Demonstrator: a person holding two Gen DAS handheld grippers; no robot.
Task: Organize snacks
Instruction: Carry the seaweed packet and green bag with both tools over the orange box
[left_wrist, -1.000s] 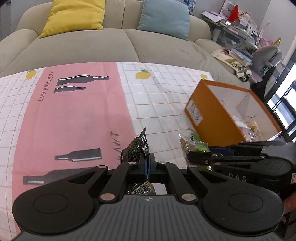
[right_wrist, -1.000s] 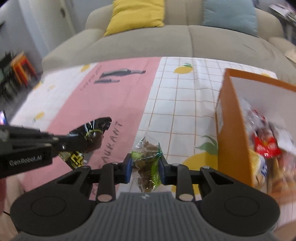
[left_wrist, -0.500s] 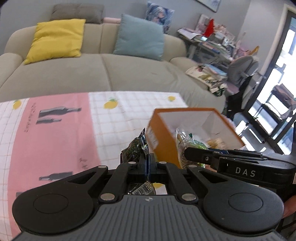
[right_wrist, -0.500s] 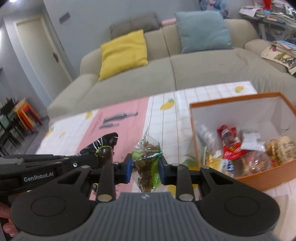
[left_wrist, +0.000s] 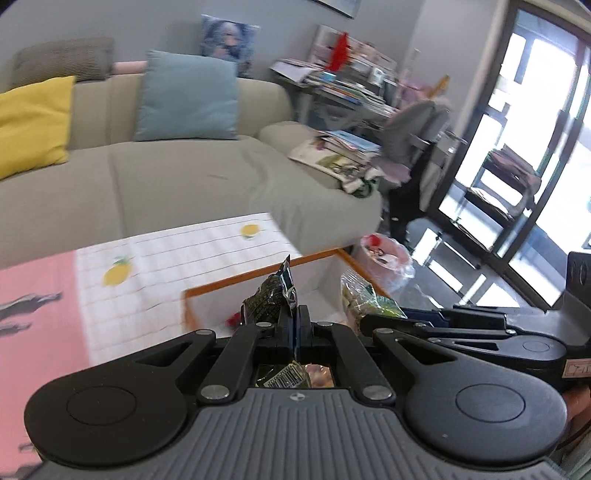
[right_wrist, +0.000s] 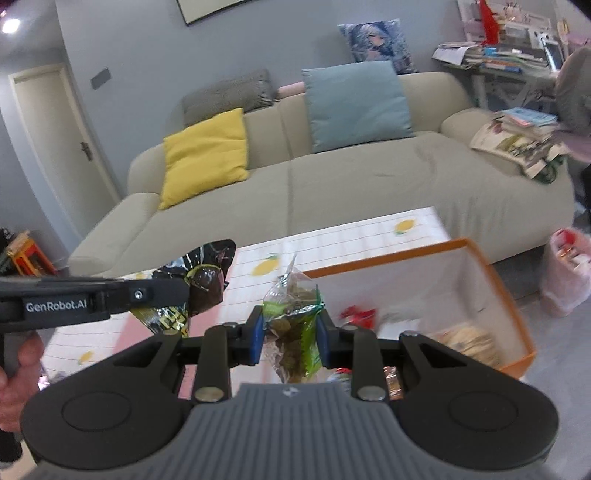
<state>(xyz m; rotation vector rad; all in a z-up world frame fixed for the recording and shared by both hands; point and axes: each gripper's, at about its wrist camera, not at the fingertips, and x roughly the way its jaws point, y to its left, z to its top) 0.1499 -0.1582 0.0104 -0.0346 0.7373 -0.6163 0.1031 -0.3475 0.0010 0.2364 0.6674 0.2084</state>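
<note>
Holding both packets higher than a second ago, I now have them over the orange box (right_wrist: 493, 280) rather than above the pink-and-white cloth of the worktop (right_wrist: 343, 240), and the box has come in close under my tools. My left tool (left_wrist: 296, 325) is clenched on the dark snack packet (left_wrist: 271, 297), which stands up from between the tips, its lower end with a barcode showing behind them. My right tool (right_wrist: 290, 334) grasps the clear green packet (right_wrist: 293, 325) by its middle, the twisted top poking above the blue pads (right_wrist: 257, 332). From the right wrist view the dark packet hangs just left of the green one. Other snacks (right_wrist: 465, 338) lie blurred on the box floor.
</note>
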